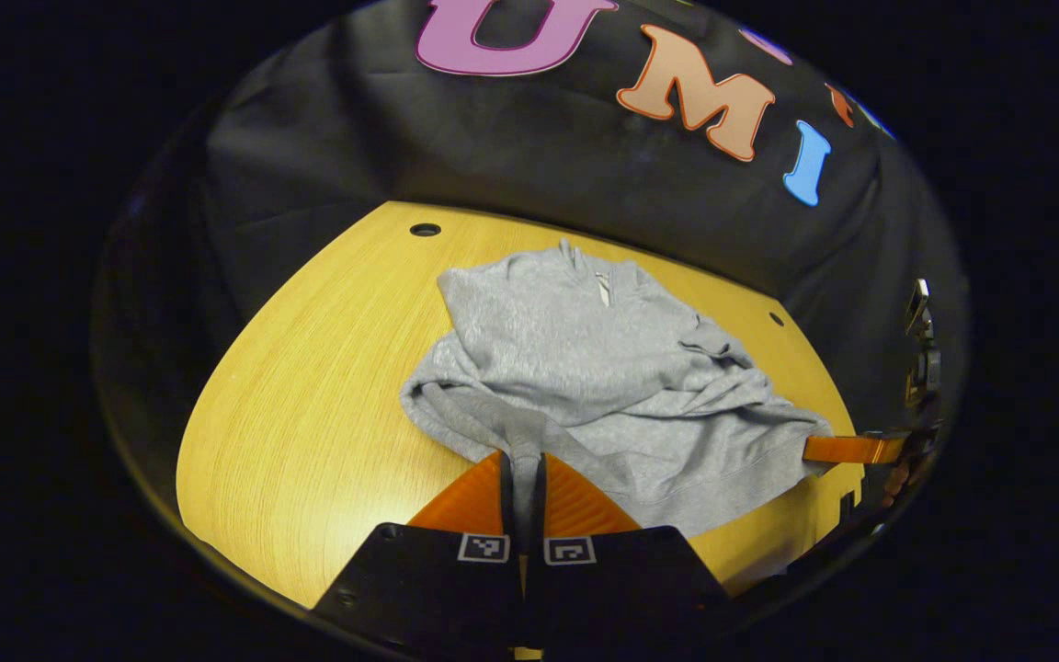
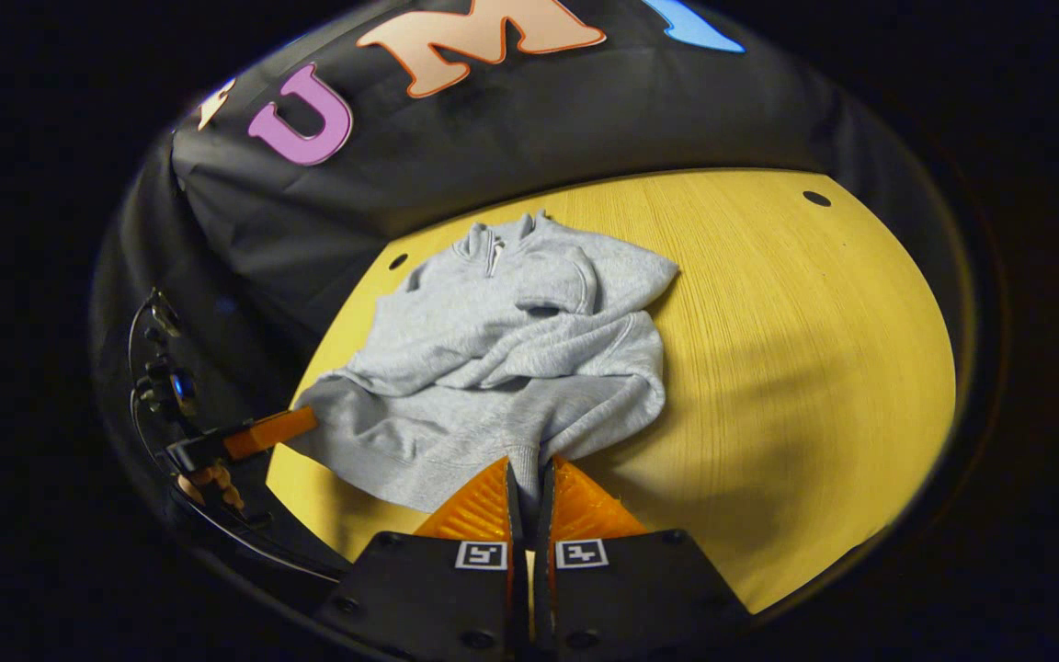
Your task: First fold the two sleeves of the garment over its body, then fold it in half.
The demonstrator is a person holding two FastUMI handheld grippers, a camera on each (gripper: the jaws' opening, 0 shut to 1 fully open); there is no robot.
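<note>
**Inspector:** State the condition of the garment.

**Assistant:** A grey sweater [image 1: 585,368] lies on the wooden table [image 1: 309,414], collar toward the black cloth wall [image 1: 493,147]. A short zip runs down from the collar. Both sleeves are laid over the body, so the chest is covered with rumpled folds and ridges. The hem side faces the cameras and is lifted in bunches at its two corners.

**Inspector:** Who holds those corners?

**Assistant:** In the left gripper view, the left gripper [image 1: 522,473] has its fingers pressed almost together, pinching a gathered strip of grey fabric at the near left corner of the hem. In the right gripper view, the right gripper [image 2: 529,478] does the same at the opposite corner: fingers close together with a fold of cloth caught between them.

**Inspector:** Is each tool seen from the other side?

**Assistant:** Yes. In the left gripper view the right gripper's fingers meet the hem at the far right edge of the sweater. In the right gripper view the left gripper reaches in at the left edge, with a hand [image 2: 208,483] behind it.

**Inspector:** Surroundings? Any containers?

**Assistant:** The table has small round holes [image 1: 425,229] near its far edge. I see no container on it; the sweater sits near the middle of the table.
</note>
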